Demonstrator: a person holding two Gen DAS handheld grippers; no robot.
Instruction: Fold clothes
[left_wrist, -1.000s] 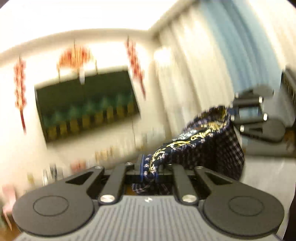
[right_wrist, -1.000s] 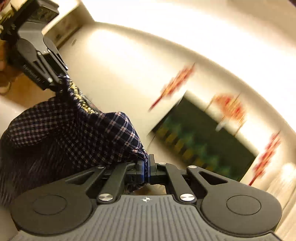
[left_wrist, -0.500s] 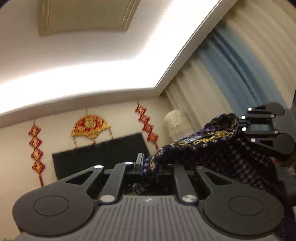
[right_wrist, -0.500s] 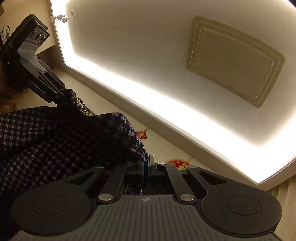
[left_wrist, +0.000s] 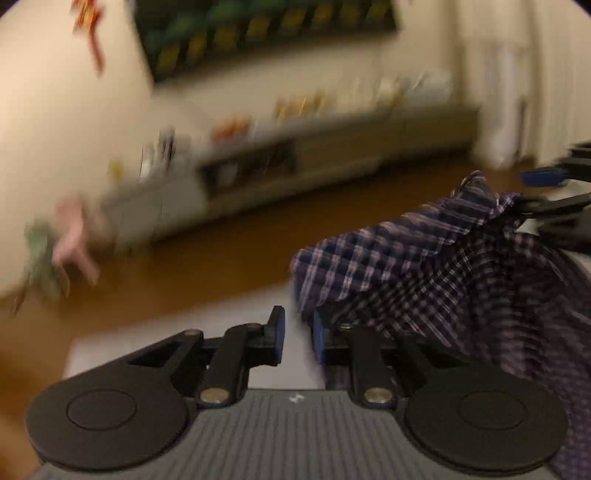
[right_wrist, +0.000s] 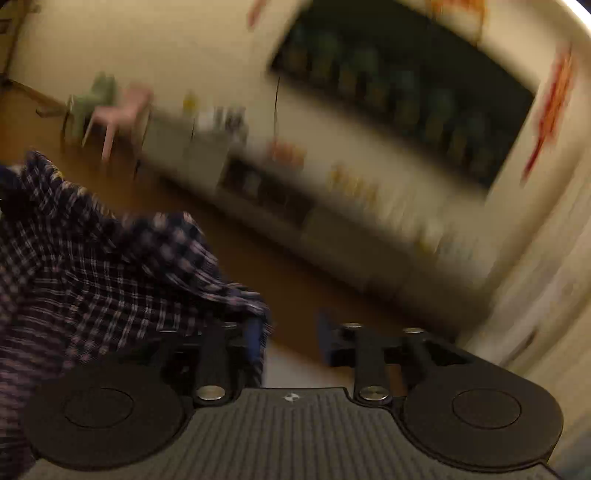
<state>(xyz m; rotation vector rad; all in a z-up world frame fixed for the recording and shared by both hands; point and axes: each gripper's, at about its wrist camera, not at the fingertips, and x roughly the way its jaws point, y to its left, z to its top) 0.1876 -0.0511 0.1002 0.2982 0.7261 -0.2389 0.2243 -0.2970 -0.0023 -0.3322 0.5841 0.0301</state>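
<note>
Currently, my left gripper (left_wrist: 298, 334) has just been opening: its blue-padded jaws stand slightly apart with nothing between them, and the dark blue checked cotton garment (left_wrist: 424, 273) lies bunched just beside the right-hand finger, draping over it. My right gripper (right_wrist: 291, 336) has likewise just been opening to a wider gap, empty between the pads, with the checked cloth hanging over its left-hand finger (right_wrist: 254, 338). Both views are motion-blurred above a brown wooden floor (left_wrist: 221, 254).
</note>
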